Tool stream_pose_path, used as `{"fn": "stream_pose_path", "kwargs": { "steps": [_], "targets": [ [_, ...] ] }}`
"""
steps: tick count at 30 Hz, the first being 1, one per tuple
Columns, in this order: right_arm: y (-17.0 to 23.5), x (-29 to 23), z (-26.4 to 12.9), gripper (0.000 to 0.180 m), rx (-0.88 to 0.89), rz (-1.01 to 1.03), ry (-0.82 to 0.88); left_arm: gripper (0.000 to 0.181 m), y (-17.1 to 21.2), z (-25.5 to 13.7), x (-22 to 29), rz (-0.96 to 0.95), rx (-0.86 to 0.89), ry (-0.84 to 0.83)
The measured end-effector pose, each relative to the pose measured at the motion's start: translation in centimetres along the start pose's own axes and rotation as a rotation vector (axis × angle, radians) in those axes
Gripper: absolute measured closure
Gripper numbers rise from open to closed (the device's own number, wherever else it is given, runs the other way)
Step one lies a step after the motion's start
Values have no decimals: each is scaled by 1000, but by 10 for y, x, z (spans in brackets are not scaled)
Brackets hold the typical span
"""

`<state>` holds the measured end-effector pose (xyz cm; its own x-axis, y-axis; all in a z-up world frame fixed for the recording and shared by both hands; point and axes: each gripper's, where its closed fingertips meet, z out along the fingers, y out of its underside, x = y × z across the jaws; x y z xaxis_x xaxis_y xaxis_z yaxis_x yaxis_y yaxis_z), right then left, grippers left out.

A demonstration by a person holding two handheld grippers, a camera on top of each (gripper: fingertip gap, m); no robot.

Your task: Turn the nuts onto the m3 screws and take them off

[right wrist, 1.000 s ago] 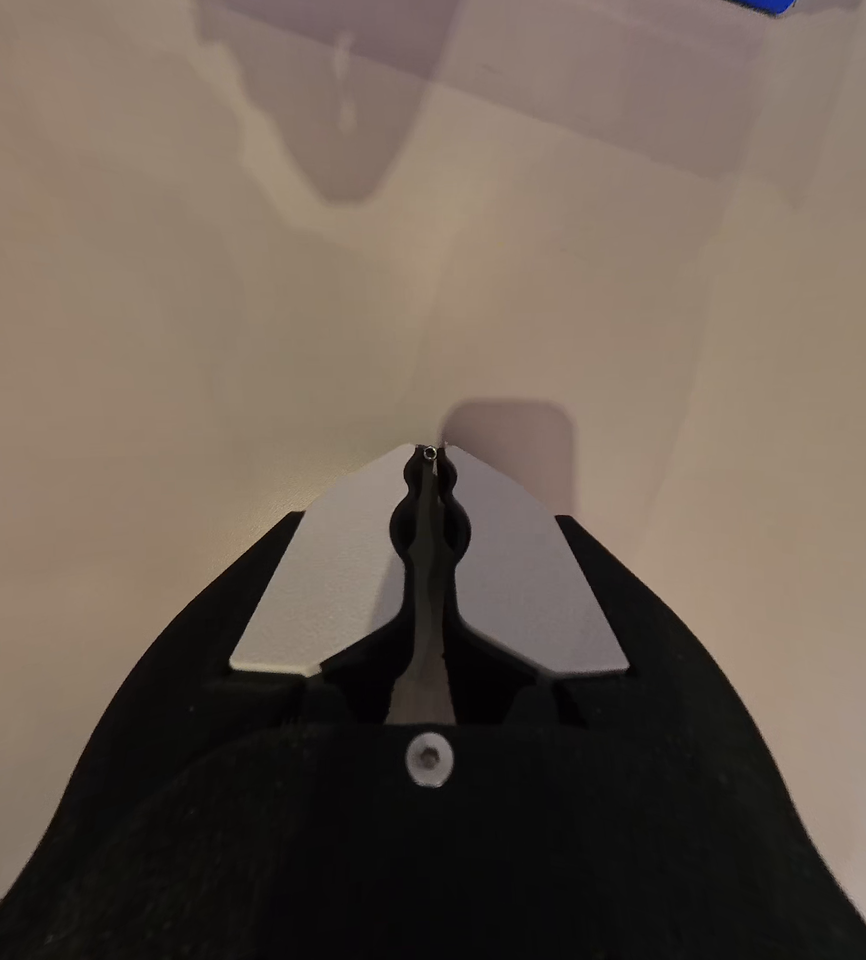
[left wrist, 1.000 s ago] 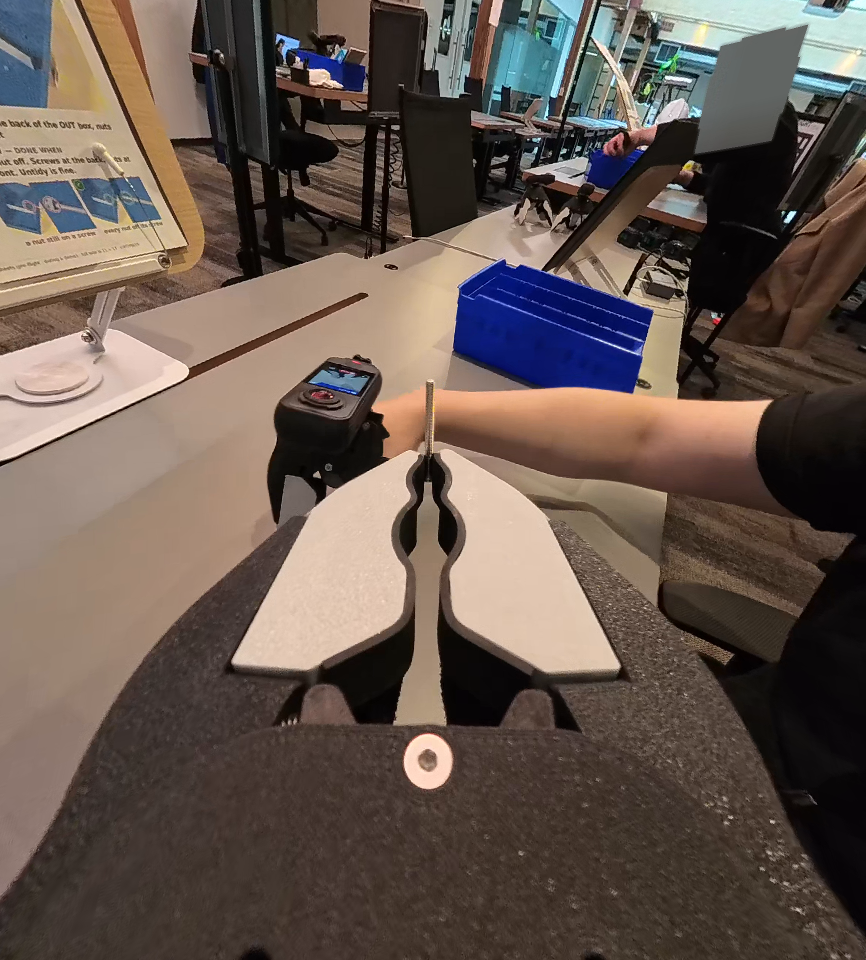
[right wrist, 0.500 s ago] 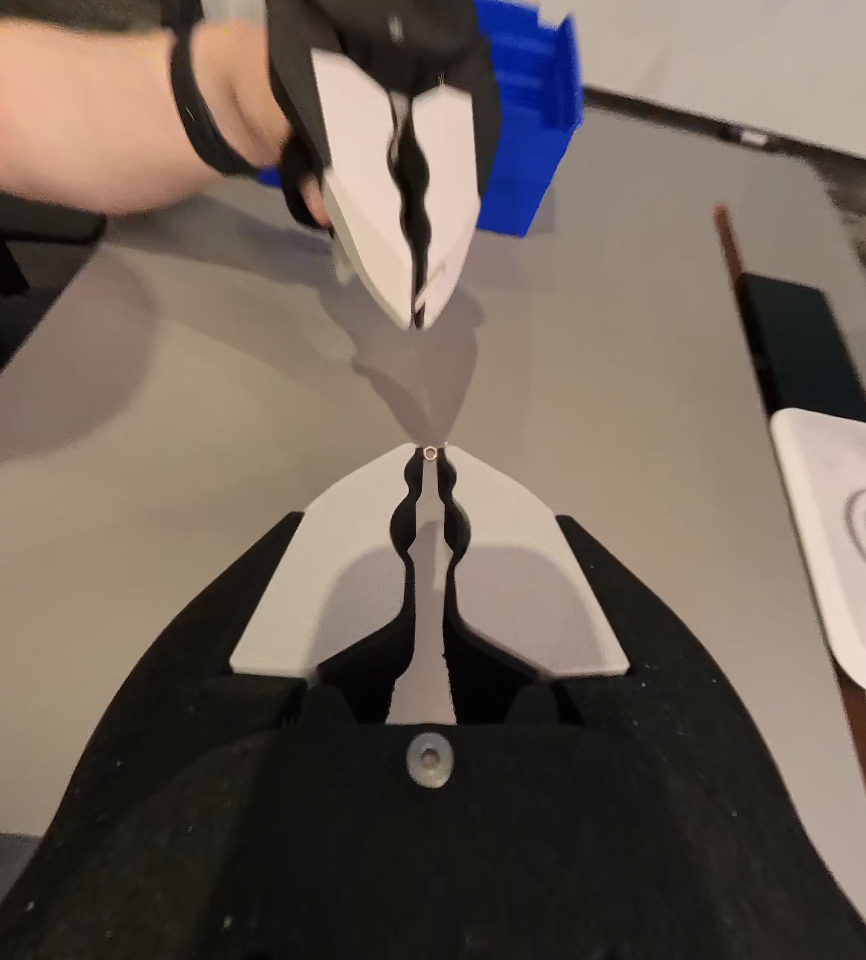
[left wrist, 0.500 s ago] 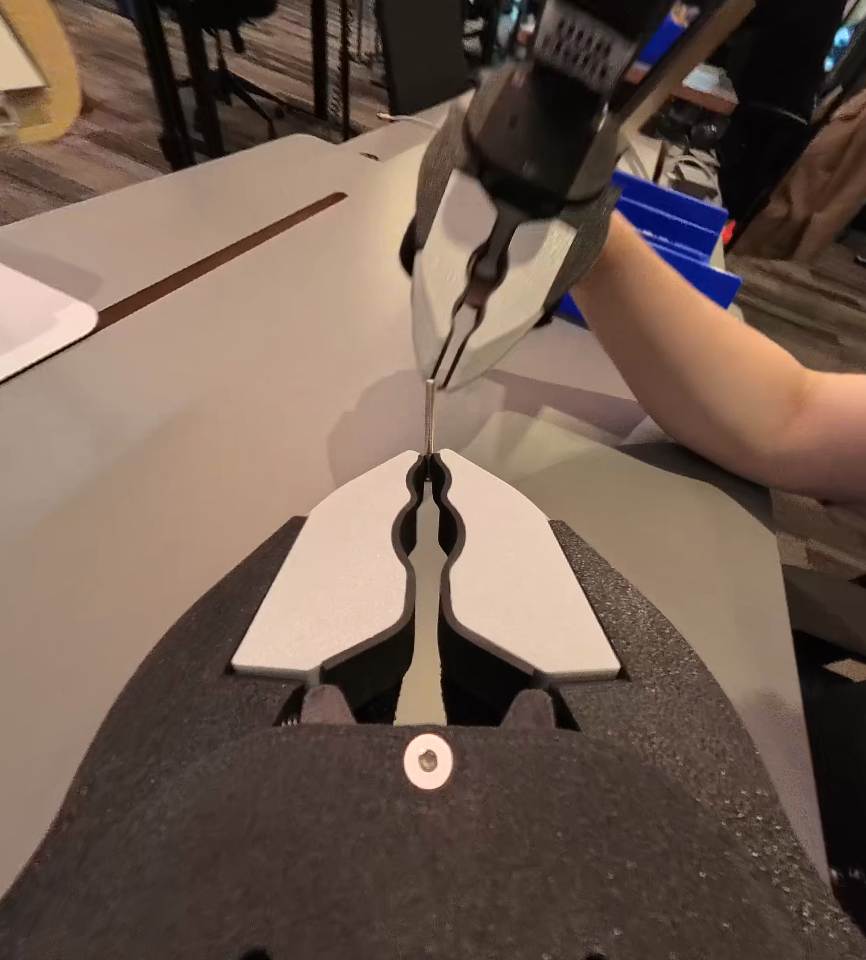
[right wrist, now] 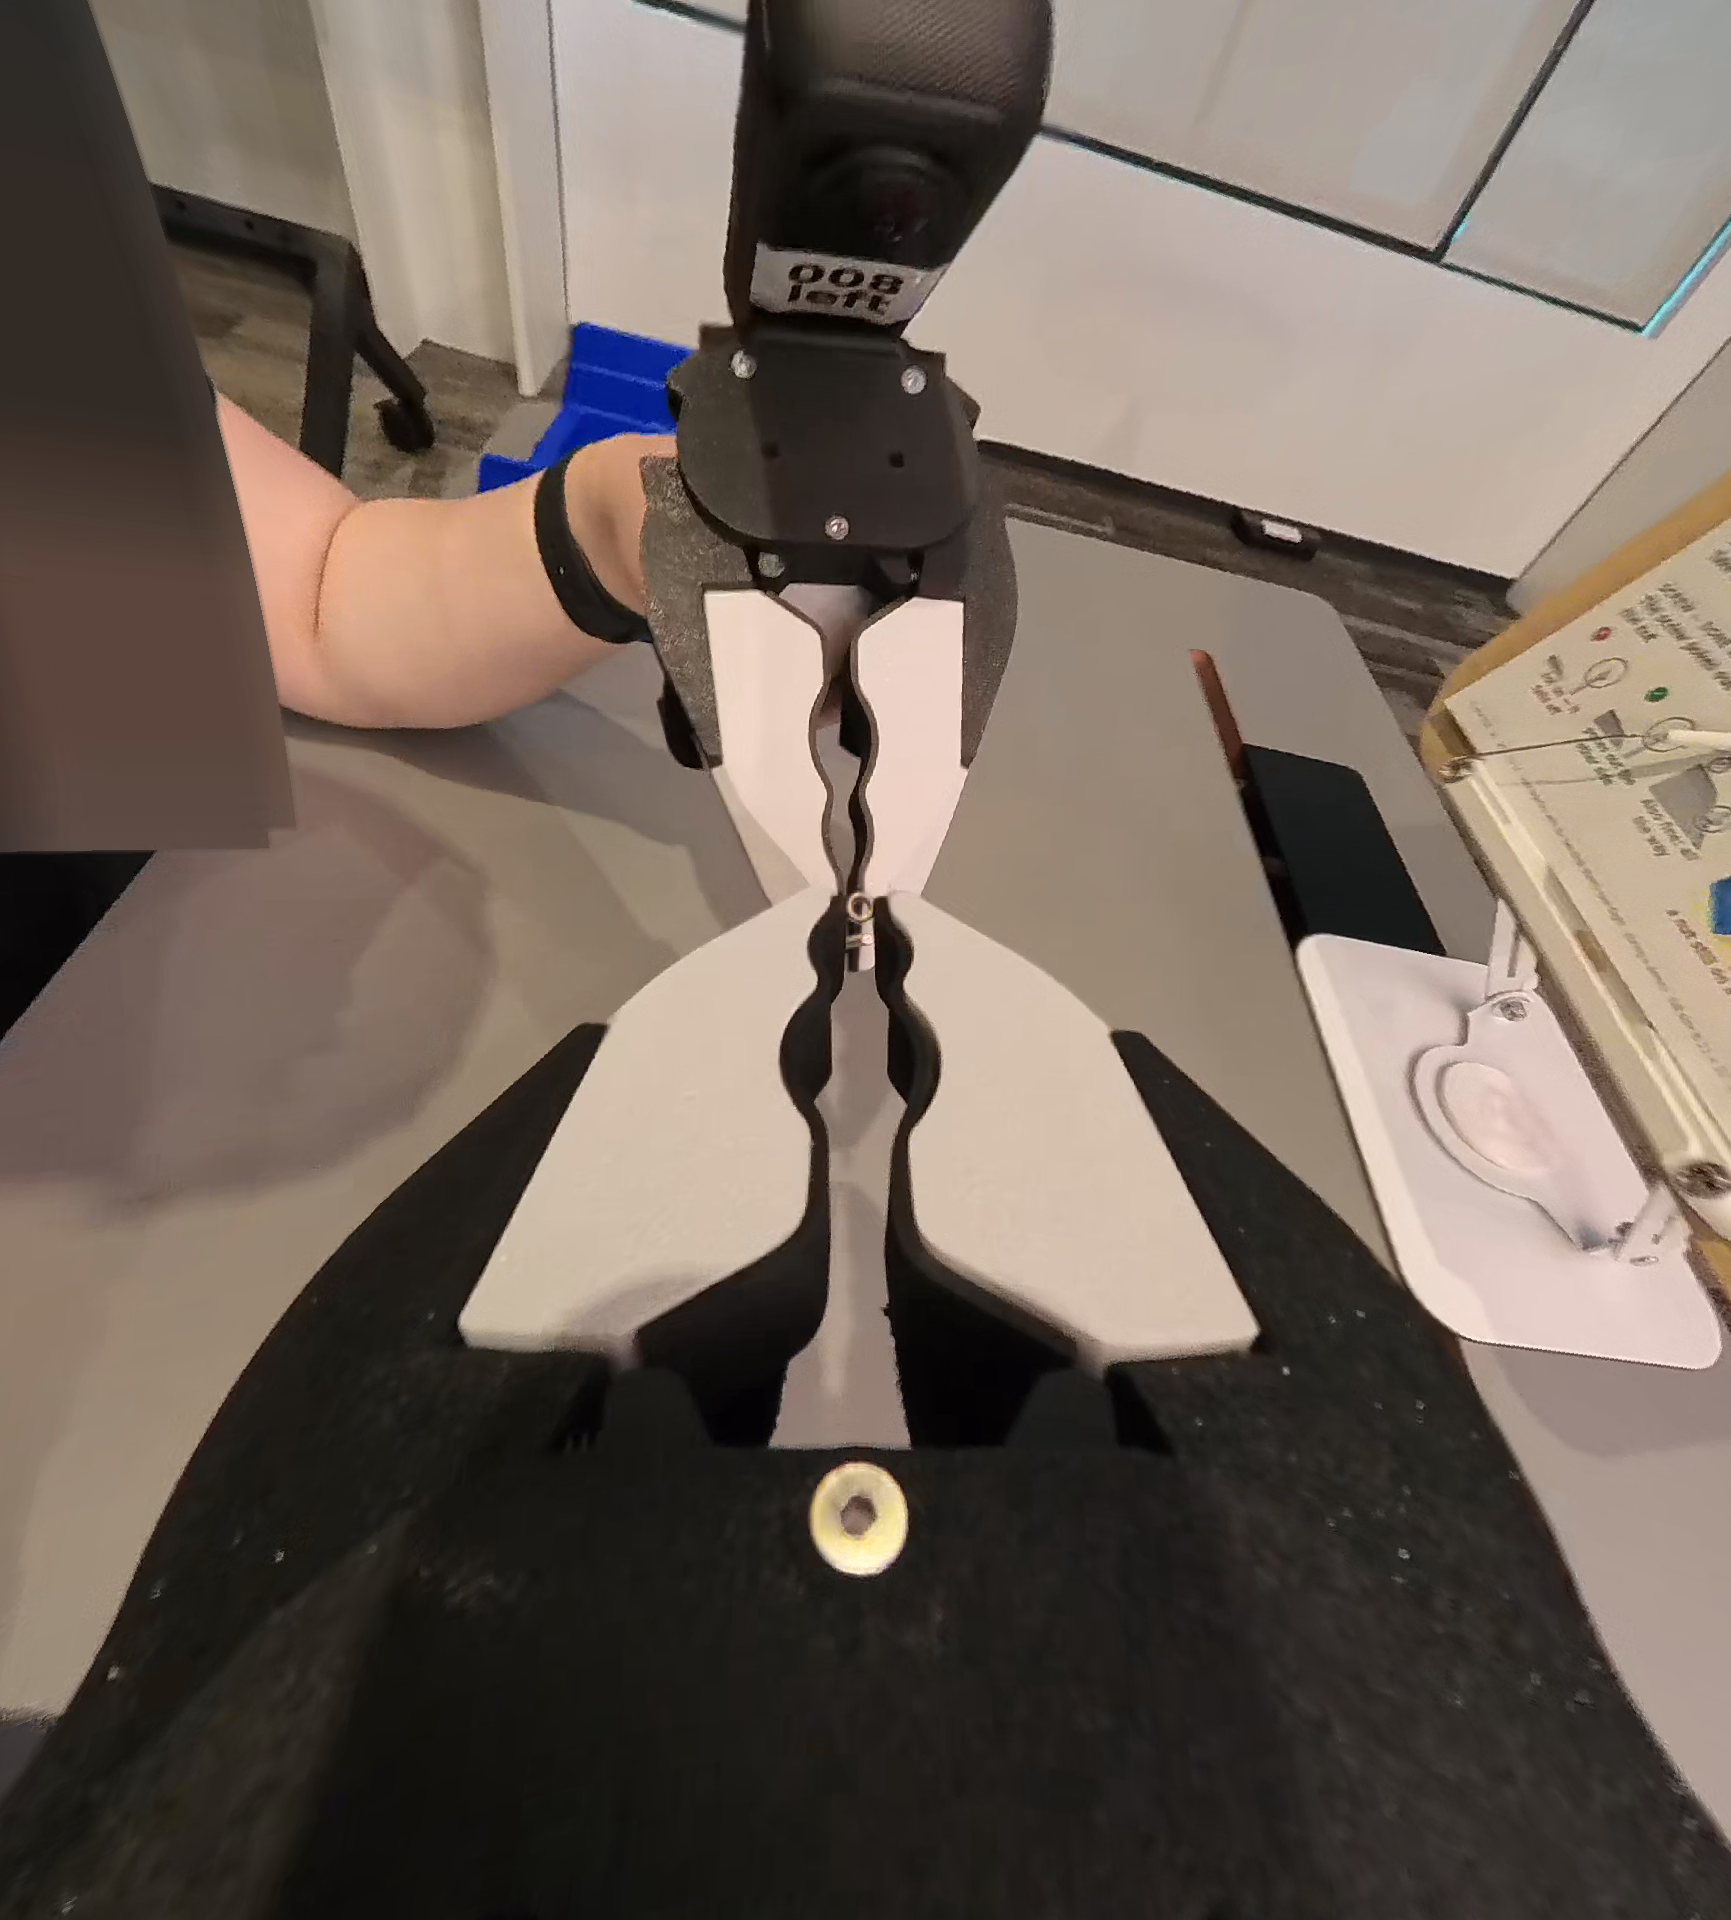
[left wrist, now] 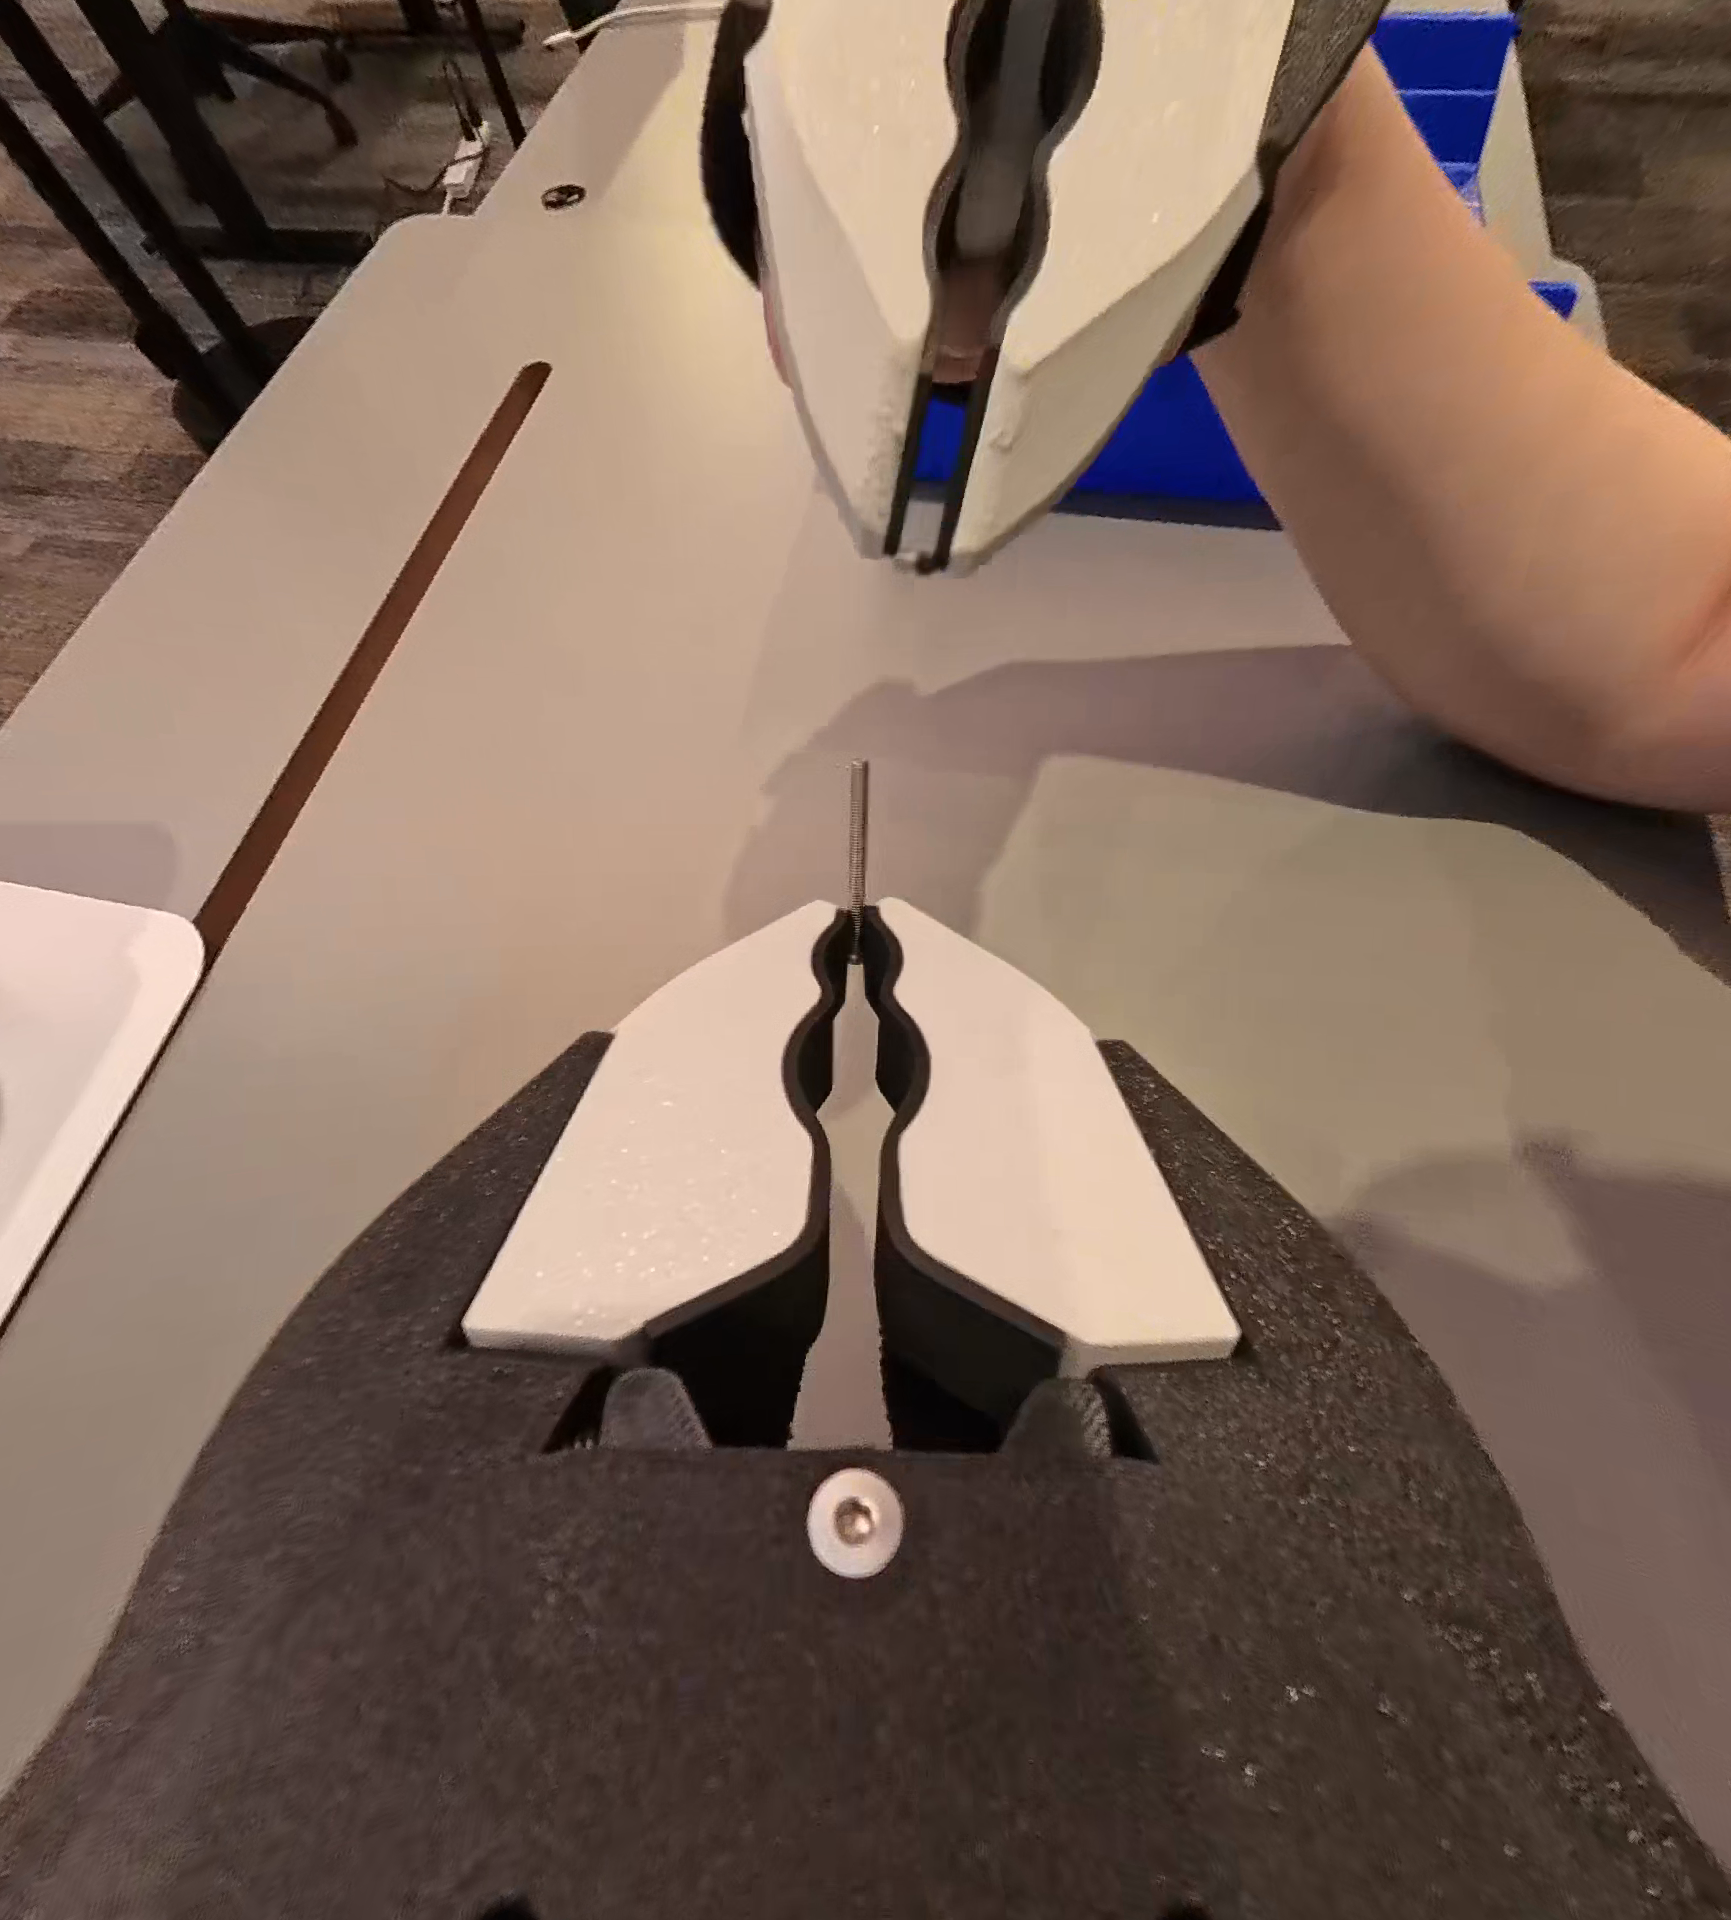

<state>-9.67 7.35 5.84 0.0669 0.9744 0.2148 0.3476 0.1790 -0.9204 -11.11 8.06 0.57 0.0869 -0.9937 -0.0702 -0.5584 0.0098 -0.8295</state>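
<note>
My left gripper (left wrist: pixel 858 928) is shut on a thin m3 screw (left wrist: pixel 858 842), whose threaded shaft sticks straight out past the tips. My right gripper (right wrist: pixel 859 912) is shut on a small metal nut (right wrist: pixel 857 907) at its very tips. The two grippers face each other above the grey table (left wrist: pixel 528 727). In the left wrist view the right gripper (left wrist: pixel 918 556) hangs a short way beyond the screw's end, slightly right of it. In the right wrist view the left gripper (right wrist: pixel 859 883) appears tip to tip with mine. I cannot tell whether the nut touches the screw.
A blue bin (left wrist: pixel 1183 436) stands behind the right gripper, and another blue bin (right wrist: pixel 612 384) shows behind the left one. A white stand base (right wrist: pixel 1495 1143) holds an instruction board (right wrist: pixel 1671 831) at the table's side. A long slot (left wrist: pixel 373 665) runs along the table. The person's forearm (left wrist: pixel 1515 520) rests at the right. The gap from one gripper's tips to the other's is roughly 6 centimetres.
The right gripper lifted from facing the table and swung round to face the left gripper. Both came closer, tips now lined up. Each kept its grip.
</note>
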Motion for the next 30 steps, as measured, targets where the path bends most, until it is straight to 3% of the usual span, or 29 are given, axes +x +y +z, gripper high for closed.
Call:
{"fn": "stream_pose_path", "kwargs": {
  "steps": [6, 30],
  "targets": [
    [5, -13, 15, 175, -43, -43, -66, 179, 1, -6, 12, 15, -9, 35],
    [2, -19, 21, 175, -54, -84, -56, 179, -4, -12, 20, 41, 15, 40]
  ]
}}
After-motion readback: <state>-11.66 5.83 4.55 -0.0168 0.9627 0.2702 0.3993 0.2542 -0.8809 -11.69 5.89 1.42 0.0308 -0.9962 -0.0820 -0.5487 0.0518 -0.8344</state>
